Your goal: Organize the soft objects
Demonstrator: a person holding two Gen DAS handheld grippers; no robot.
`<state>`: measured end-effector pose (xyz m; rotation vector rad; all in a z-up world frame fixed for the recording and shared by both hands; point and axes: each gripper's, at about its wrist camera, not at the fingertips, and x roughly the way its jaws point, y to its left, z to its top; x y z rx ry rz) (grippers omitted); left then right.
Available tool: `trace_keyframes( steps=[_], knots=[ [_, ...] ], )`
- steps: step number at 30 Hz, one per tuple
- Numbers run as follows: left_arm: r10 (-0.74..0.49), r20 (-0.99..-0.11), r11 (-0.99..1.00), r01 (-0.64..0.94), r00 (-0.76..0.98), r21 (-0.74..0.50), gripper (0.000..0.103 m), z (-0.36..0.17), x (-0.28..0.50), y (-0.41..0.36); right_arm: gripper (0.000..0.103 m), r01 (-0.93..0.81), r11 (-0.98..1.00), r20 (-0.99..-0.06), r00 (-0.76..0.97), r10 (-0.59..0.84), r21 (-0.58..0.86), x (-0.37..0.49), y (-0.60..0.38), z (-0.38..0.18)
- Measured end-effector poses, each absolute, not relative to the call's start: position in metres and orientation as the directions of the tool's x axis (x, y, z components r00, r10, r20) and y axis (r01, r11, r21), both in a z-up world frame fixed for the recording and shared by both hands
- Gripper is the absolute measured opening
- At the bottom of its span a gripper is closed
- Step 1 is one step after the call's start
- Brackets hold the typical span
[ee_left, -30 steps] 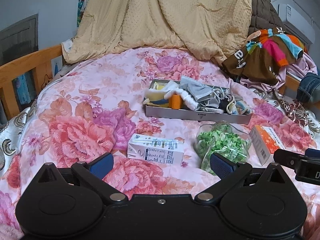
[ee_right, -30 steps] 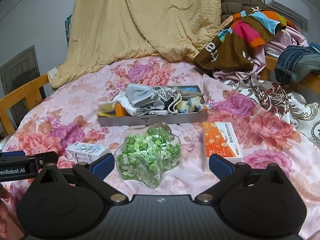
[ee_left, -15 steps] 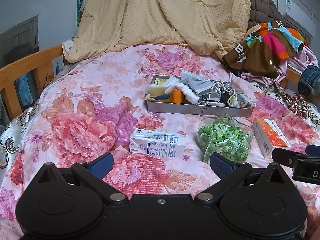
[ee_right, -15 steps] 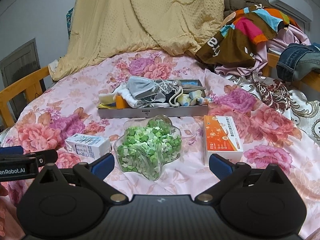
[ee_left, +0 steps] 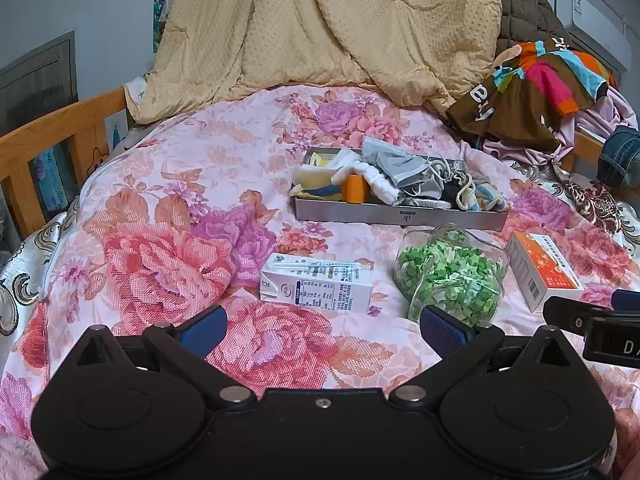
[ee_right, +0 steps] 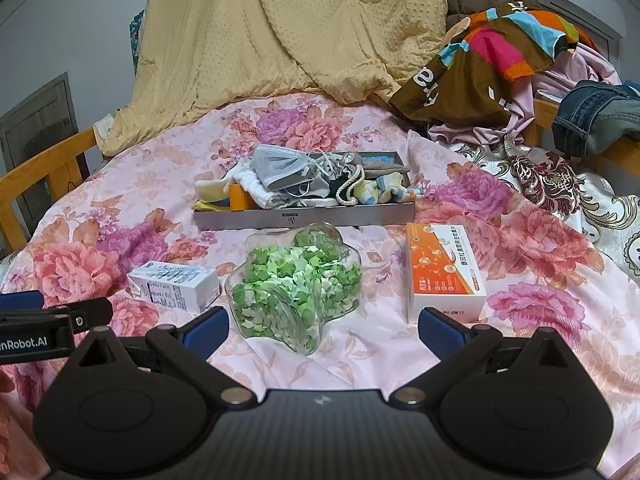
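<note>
A grey metal tray (ee_left: 400,216) (ee_right: 304,218) lies on the floral bed, piled with soft things: a grey face mask (ee_left: 396,164) (ee_right: 280,170), white cloth, small socks and cords. In front of it lie a white carton (ee_left: 316,288) (ee_right: 176,286), a clear star-shaped jar of green paper stars (ee_left: 450,276) (ee_right: 296,284) and an orange-and-white box (ee_left: 546,272) (ee_right: 442,276). My left gripper (ee_left: 322,330) hovers open near the carton, holding nothing. Over the jar, my right gripper (ee_right: 322,330) is open and holds nothing.
A tan blanket (ee_left: 320,28) hangs over the head of the bed. Clothes (ee_right: 500,52) and jeans (ee_right: 596,116) are heaped at the right. A wooden bed rail (ee_left: 52,144) runs along the left. The floral bedspread (ee_left: 172,248) is wrinkled.
Both grippers have drawn back slightly and tilted, so the tray and boxes sit a little farther off in each view. Nothing on the bed has moved. Both grippers stay open.
</note>
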<state>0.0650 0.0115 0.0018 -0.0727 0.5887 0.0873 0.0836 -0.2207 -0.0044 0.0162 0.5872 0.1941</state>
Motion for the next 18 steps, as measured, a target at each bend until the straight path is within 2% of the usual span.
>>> trace_keyframes(
  steps=[18],
  knots=[
    [0.060,-0.561,0.994,-0.101,0.825,-0.042,0.102,0.0005,0.0653,0.0115,0.103,-0.178,0.982,-0.552,0.813,0.186,0.069,0.0837,-0.2196,-0.0039]
  ],
)
